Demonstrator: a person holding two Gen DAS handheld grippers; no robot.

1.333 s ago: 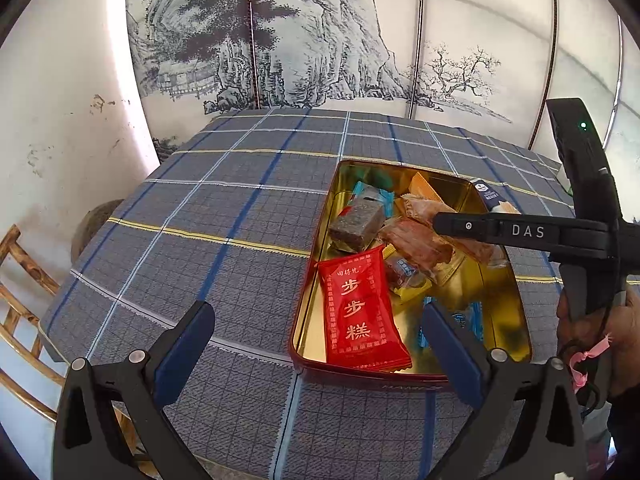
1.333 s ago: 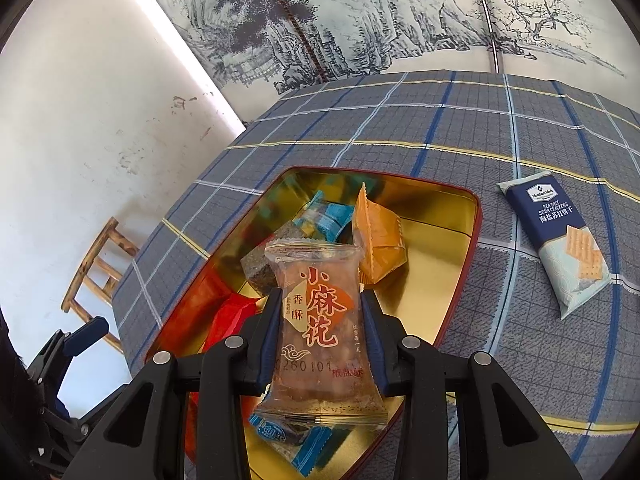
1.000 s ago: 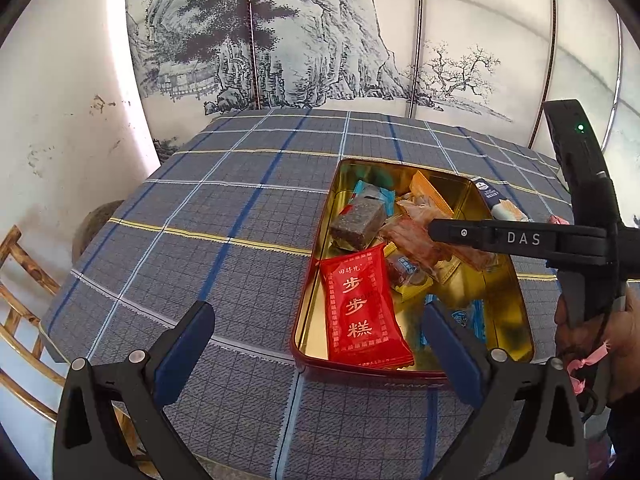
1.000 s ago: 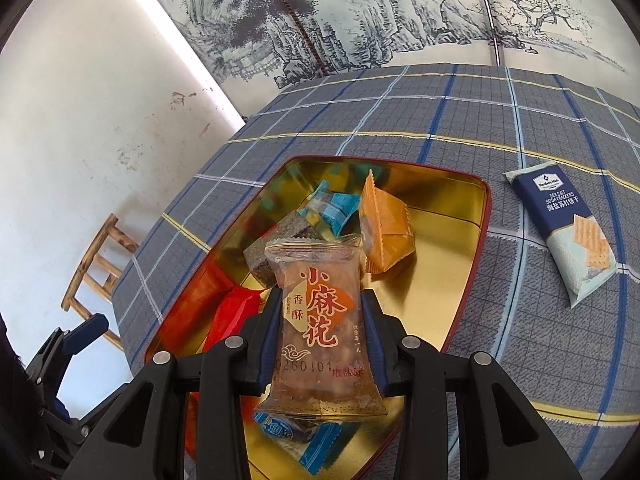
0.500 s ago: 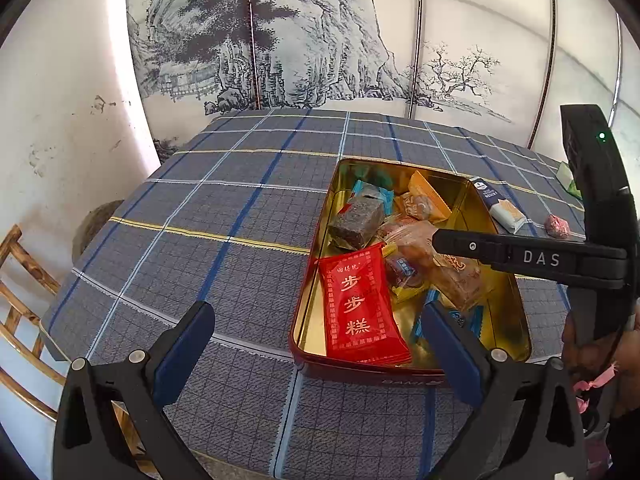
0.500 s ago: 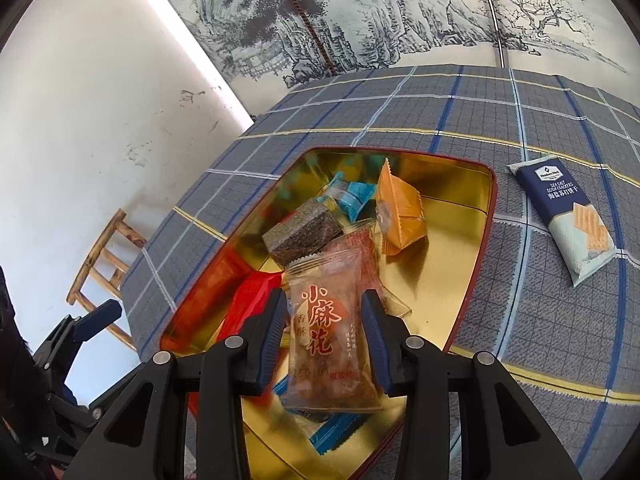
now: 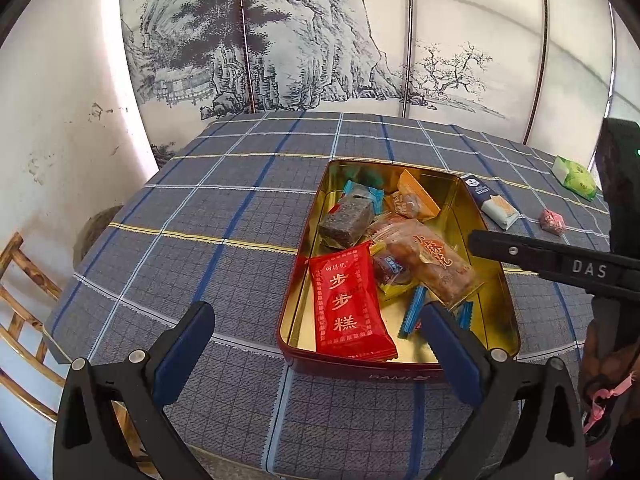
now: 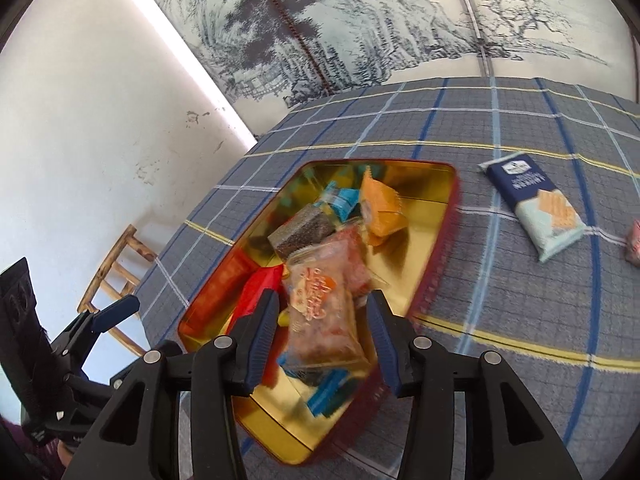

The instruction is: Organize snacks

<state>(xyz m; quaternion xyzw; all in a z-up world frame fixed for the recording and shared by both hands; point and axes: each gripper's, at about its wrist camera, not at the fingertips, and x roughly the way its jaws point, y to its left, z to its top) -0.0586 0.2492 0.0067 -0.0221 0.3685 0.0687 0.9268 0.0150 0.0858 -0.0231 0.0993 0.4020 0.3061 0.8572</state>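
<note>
A gold tin with a red rim (image 7: 360,372) (image 8: 436,240) holds several snacks: a red packet (image 7: 348,304), a dark block (image 7: 346,220) and an orange packet (image 7: 416,196). A clear packet of brown twists (image 7: 436,264) (image 8: 320,300) lies on top of them. My right gripper (image 8: 322,320) hovers over it, jaws opening, and the pads do not touch it. In the left wrist view the right gripper's finger (image 7: 520,254) reaches in from the right. My left gripper (image 7: 318,344) stands open at the tin's near edge, holding nothing.
On the checked cloth right of the tin lie a navy cracker pack (image 7: 492,204) (image 8: 536,204), a pink candy (image 7: 552,222) and a green packet (image 7: 576,176). A wooden chair (image 7: 20,300) stands past the table's left edge. A painted screen (image 7: 320,40) closes the far side.
The right gripper opened and let go of the clear packet, which now lies in the tin. That gripper drew back toward the right. The left gripper stayed put.
</note>
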